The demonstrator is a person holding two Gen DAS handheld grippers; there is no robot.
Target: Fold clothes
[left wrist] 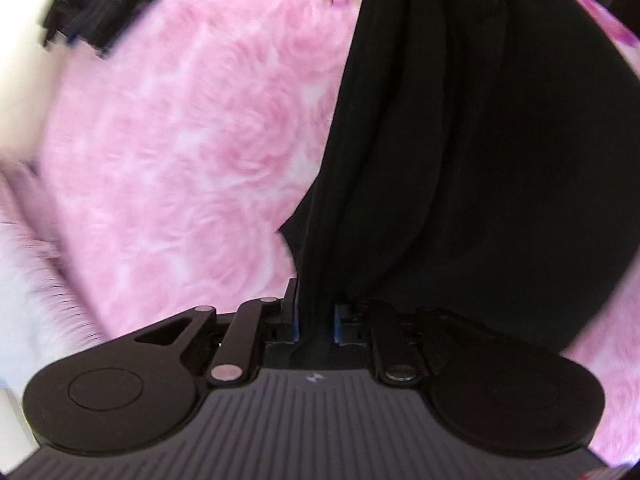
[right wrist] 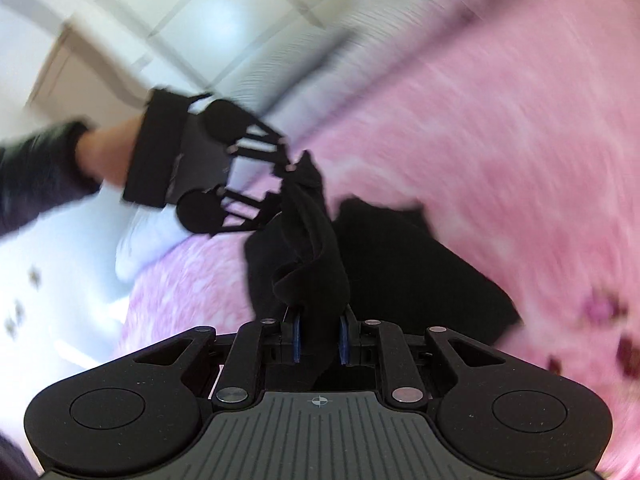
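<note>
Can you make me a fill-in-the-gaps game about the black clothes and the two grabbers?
1. The garment held up is ____ in colour.
2. The fluffy blanket under it is ____.
3. The left gripper is ____ on the garment.
4. In the right wrist view, the number of grippers holding the garment is ____.

Missing words: black; pink; shut; two

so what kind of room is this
Probably a bedroom: a pink rose-patterned blanket covers what looks like a bed, with a white pillow at its edge and a black garment being folded on it.
</note>
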